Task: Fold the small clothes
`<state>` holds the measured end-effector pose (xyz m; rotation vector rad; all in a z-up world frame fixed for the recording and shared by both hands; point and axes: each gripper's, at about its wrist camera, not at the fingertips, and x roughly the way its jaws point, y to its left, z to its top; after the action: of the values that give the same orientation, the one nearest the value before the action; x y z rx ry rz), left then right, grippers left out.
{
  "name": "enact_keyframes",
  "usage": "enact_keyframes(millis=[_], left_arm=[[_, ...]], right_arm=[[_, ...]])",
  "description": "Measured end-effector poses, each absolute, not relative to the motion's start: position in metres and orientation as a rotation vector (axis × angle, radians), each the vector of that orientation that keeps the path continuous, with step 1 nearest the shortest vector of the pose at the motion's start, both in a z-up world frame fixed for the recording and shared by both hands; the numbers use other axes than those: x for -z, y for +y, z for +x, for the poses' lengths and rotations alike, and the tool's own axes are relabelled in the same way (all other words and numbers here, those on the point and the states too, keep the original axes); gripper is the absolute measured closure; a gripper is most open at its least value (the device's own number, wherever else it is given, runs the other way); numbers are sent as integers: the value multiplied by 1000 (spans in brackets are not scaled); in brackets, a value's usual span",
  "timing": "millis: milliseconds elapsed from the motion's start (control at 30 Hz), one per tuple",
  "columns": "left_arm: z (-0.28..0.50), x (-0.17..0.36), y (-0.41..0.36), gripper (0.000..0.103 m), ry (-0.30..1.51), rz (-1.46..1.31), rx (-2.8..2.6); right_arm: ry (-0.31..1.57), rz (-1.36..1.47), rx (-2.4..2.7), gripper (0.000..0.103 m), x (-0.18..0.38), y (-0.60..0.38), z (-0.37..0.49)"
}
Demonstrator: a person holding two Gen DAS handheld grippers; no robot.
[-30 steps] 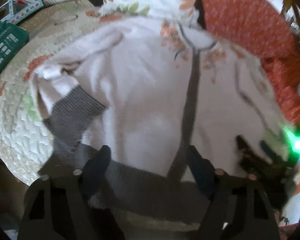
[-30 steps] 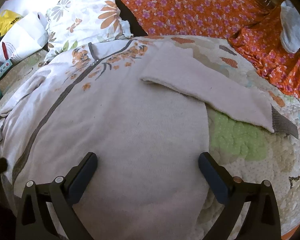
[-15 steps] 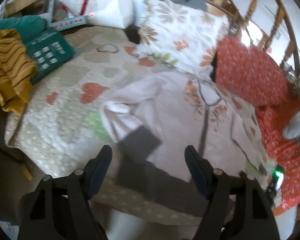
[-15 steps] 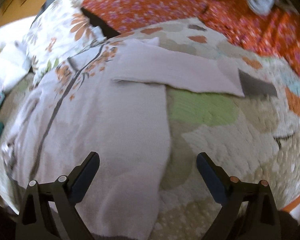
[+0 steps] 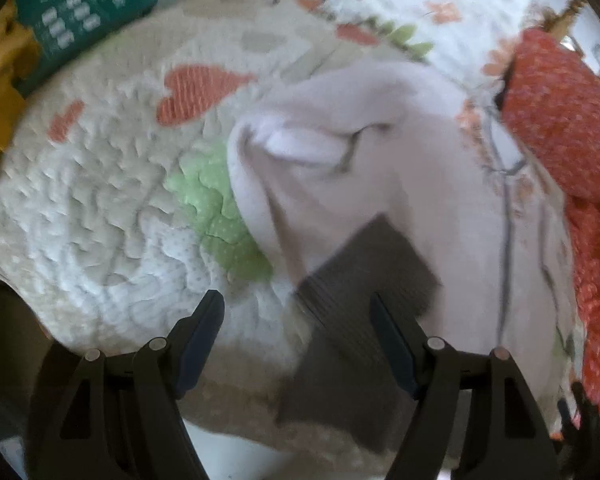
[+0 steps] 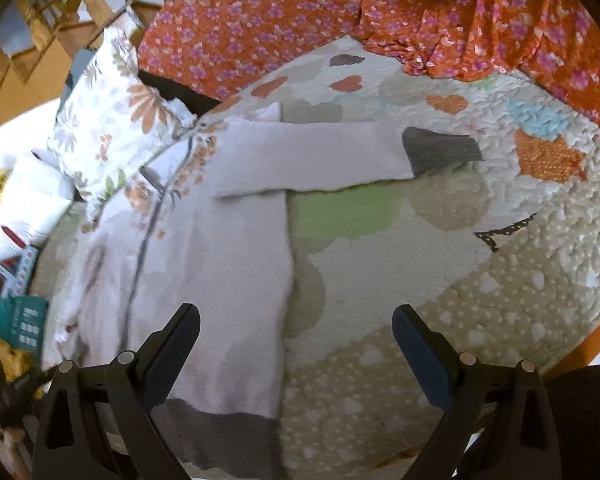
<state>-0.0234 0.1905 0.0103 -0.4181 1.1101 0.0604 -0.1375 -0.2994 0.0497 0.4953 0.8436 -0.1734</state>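
The pale pink cardigan [image 6: 228, 248] is lying flat, front up, on a quilted bedspread [image 6: 480, 300], a puckered, stitched fabric carrying orange heart patches, a green patch and dotted beige sections. The cardigan is a soft, matte knit with a dark placket line running down its front, orange flower print near the neckline, and a grey ribbed hem band along its near edge. In the right wrist view, one sleeve [image 6: 320, 160] is extending straight out sideways across the quilt, ending in a grey ribbed cuff [image 6: 440, 150]. In the left wrist view, the other sleeve [image 5: 300, 184] is lying bunched and folded back over the body panel, its grey ribbed cuff [image 5: 368, 268] resting on the pink knit. A floral pillow [image 6: 112, 120] and an orange flowered cloth [image 6: 260, 20] are lying beyond the neckline; a teal printed item [image 5: 80, 12] is sitting at the quilt's far edge. The left tool [image 5: 296, 336] is angling steeply down just above the bunched sleeve's cuff, its fingers standing apart and gripping nothing. The right tool [image 6: 296, 344] is angling down over the cardigan's side edge, fingers spread wide, empty.
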Motion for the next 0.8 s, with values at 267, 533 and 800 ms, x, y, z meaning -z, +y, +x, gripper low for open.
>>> enact_keyframes(millis=[267, 533, 800], left_arm=[[-23, -47, 227, 100, 995, -411, -151], [-51, -81, 257, 95, 935, -415, -151], [-67, -15, 158, 73, 1107, -390, 175]], right_arm=[[836, 291, 170, 23, -53, -272, -134], [866, 327, 116, 26, -50, -277, -131], [947, 445, -65, 26, -32, -266, -136]])
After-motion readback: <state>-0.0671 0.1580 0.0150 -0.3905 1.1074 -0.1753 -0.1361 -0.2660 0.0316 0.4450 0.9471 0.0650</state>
